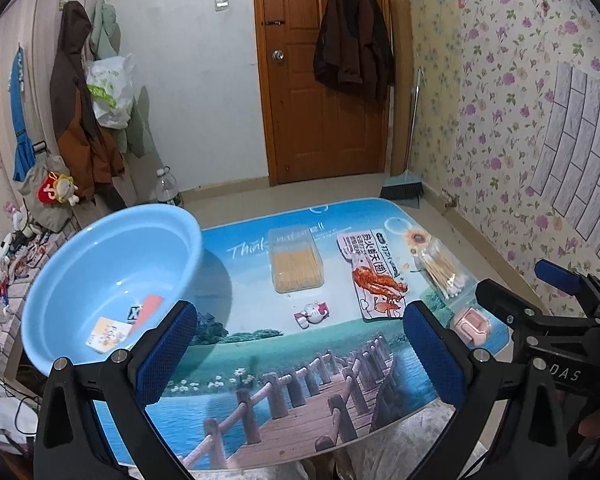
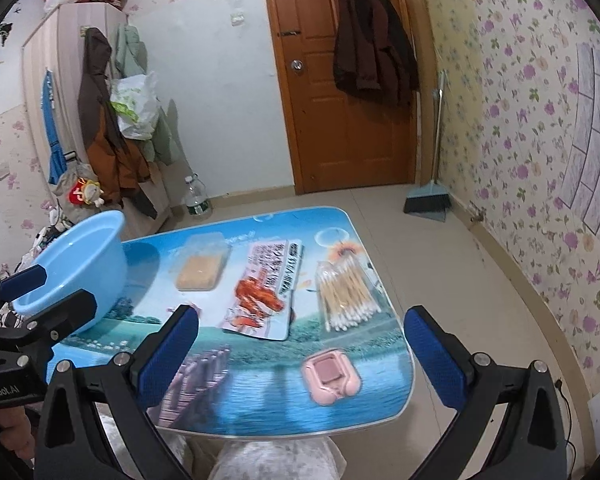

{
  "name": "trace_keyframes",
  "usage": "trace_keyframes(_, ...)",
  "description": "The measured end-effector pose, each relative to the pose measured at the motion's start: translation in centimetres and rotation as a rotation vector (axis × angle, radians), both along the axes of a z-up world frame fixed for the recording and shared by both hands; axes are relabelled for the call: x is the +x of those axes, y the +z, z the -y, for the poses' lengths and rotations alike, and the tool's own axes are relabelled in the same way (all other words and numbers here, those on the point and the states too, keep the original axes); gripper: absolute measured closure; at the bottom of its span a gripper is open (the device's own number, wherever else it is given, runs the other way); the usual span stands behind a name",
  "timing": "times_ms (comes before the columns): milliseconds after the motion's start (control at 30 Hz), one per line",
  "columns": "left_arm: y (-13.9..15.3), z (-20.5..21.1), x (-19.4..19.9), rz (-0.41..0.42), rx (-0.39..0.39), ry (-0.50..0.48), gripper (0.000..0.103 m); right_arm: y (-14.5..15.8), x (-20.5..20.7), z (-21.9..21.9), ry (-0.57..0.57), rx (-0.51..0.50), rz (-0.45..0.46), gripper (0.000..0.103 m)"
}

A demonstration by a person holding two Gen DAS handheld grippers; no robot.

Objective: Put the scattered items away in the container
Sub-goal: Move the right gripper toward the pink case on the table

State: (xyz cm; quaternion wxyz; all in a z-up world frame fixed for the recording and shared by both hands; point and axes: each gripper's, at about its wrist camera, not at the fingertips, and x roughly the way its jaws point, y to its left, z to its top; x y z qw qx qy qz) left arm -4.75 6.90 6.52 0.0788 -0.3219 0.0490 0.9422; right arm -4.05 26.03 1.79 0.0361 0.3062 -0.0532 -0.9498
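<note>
A light blue basin [image 1: 112, 276] [image 2: 80, 268] stands on the table's left side with a small packet [image 1: 110, 332] lying inside it. On the table lie a clear toothpick box [image 1: 296, 260] [image 2: 200, 268], a snack packet [image 1: 376, 276] [image 2: 266, 288], a bag of cotton swabs [image 1: 440, 268] [image 2: 346, 292], a small cat figure [image 1: 312, 314] and a pink case [image 1: 470, 324] [image 2: 330, 376]. My left gripper [image 1: 300, 348] is open over the table's near part, nothing between its fingers. My right gripper [image 2: 302, 356] is open above the pink case.
The table [image 1: 300, 400] has a printed lake picture and a near edge close to me. Beyond it are a wooden door [image 1: 324, 72], a broom [image 1: 404, 188], a water bottle [image 1: 168, 188] and hung coats [image 1: 80, 112] on the left. Clutter lies left of the basin.
</note>
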Motion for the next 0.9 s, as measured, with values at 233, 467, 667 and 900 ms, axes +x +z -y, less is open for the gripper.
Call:
trace_keyframes(233, -1.8, -0.7, -2.0, 0.045, -0.021, -0.001, 0.0, -2.1, -1.8, -1.1, -0.019, -0.007, 0.044, 0.0)
trace_keyframes(467, -4.1, 0.0, -4.2, 0.099, -0.031, 0.04, 0.0, -4.0, -3.3, -1.2, -0.002, 0.004, 0.075, 0.0)
trace_keyframes(667, -5.9, 0.0, -5.6, 0.136, -0.03, 0.044, 0.0, -5.6, -4.1, -0.7, 0.032, 0.023, 0.097, 0.0)
trace_keyframes(900, -7.6, -0.5, -7.5, 0.15, -0.048, 0.021, 0.0, -8.0, -3.8, -1.6, 0.045, 0.044, 0.12, 0.0)
